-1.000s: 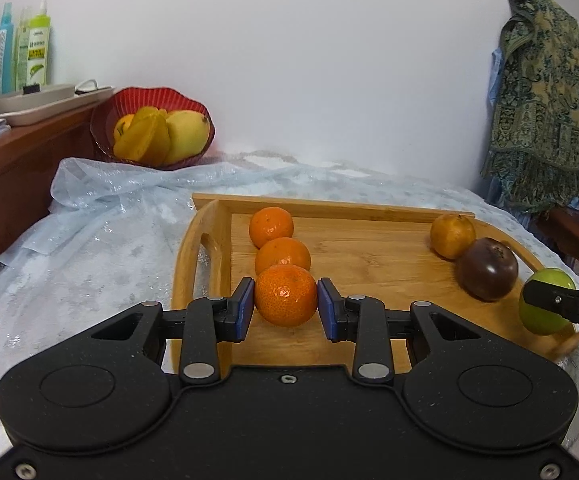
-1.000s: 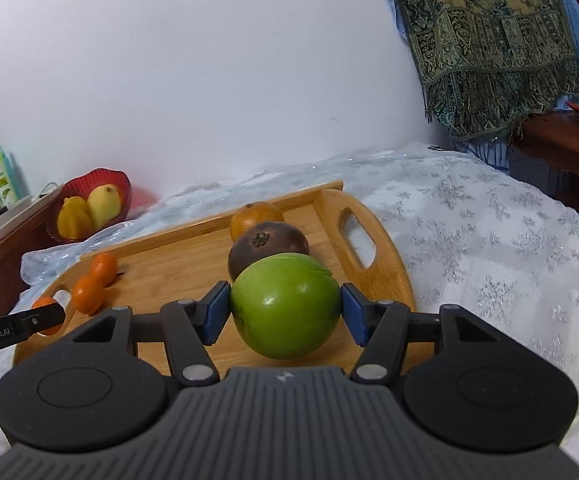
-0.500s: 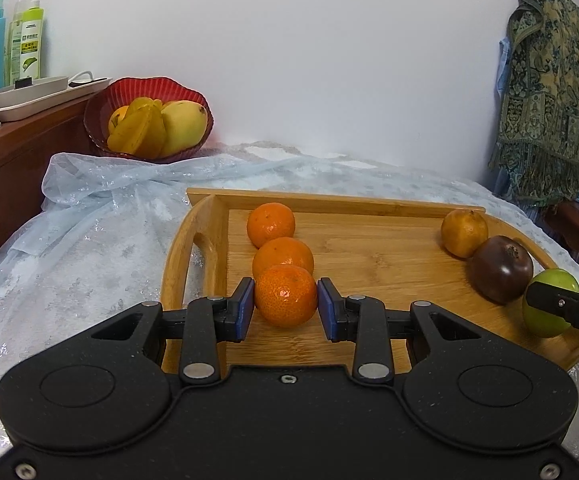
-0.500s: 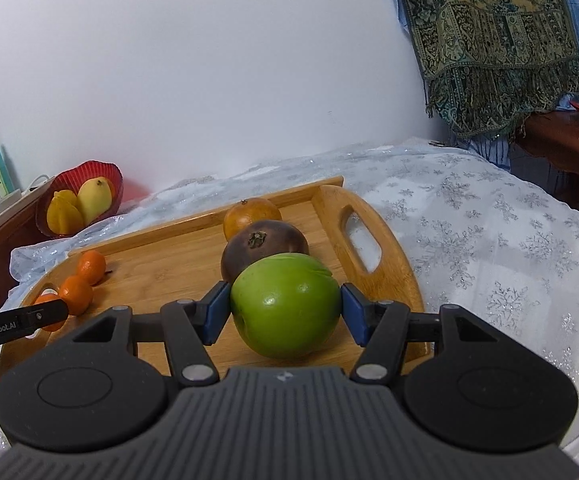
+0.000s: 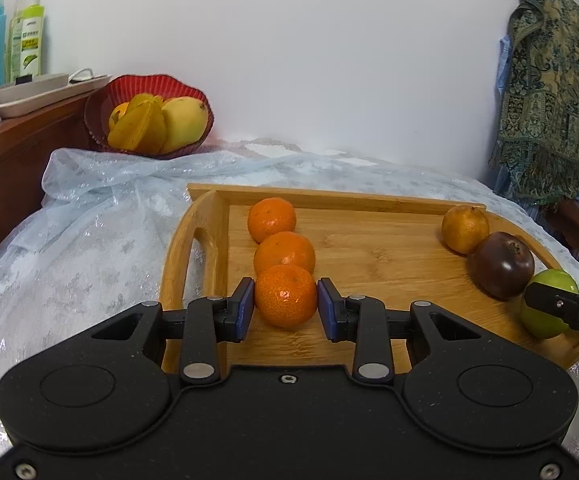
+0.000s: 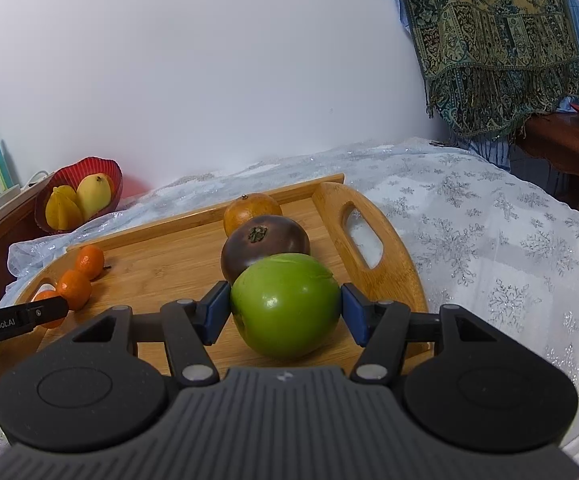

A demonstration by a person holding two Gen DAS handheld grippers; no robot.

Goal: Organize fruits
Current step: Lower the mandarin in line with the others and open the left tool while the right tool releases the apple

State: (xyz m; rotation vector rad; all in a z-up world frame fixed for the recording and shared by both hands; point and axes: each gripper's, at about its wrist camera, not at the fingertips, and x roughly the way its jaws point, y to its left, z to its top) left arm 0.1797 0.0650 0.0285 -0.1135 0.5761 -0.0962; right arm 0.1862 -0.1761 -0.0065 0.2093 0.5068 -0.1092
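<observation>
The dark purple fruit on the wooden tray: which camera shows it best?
The right wrist view: the dark purple fruit sits near centre, its dried calyx visible, though the green fruit covers its front. The left wrist view shows it smaller, at the right.

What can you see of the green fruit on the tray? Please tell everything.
The green fruit is round, smooth and glossy, with a faint ridge near its top. It sits on the wooden tray, nearest in a row of three, against the dark fruit behind it. The right gripper has a blue pad at each of its sides, seemingly touching it.
</observation>
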